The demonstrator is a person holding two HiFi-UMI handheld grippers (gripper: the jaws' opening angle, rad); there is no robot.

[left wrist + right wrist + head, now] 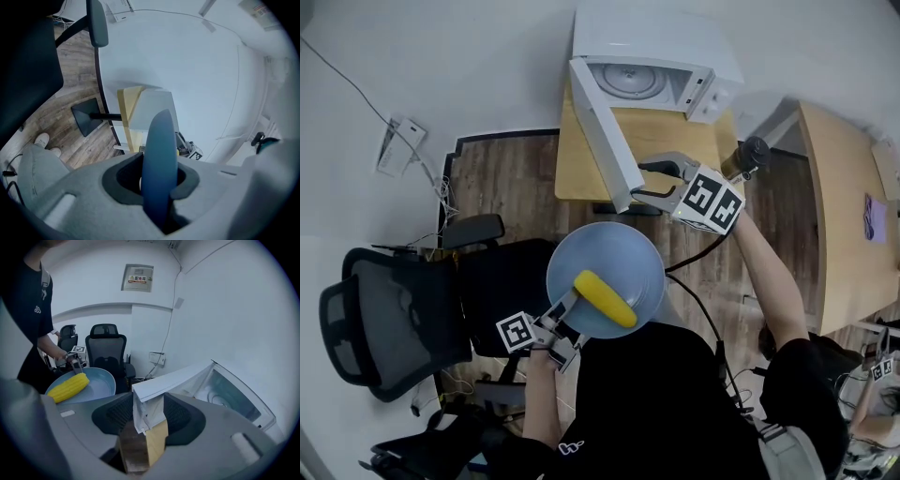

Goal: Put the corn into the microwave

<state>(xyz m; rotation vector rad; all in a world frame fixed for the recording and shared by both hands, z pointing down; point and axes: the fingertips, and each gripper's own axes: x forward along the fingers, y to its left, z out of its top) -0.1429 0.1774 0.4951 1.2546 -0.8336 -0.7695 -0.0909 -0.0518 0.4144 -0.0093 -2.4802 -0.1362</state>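
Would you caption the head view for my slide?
Left gripper holds a plate with corn; right gripper at open microwave door.

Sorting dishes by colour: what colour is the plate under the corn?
Light blue; the plate shows best in the head view.

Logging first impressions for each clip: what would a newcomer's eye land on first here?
The yellow corn on a blue plate, mid-frame in the head view, with the left tongs clamped on the plate's rim. Above it, a white microwave on a wooden table has its door wide open, the door's edge standing between the right tongs.
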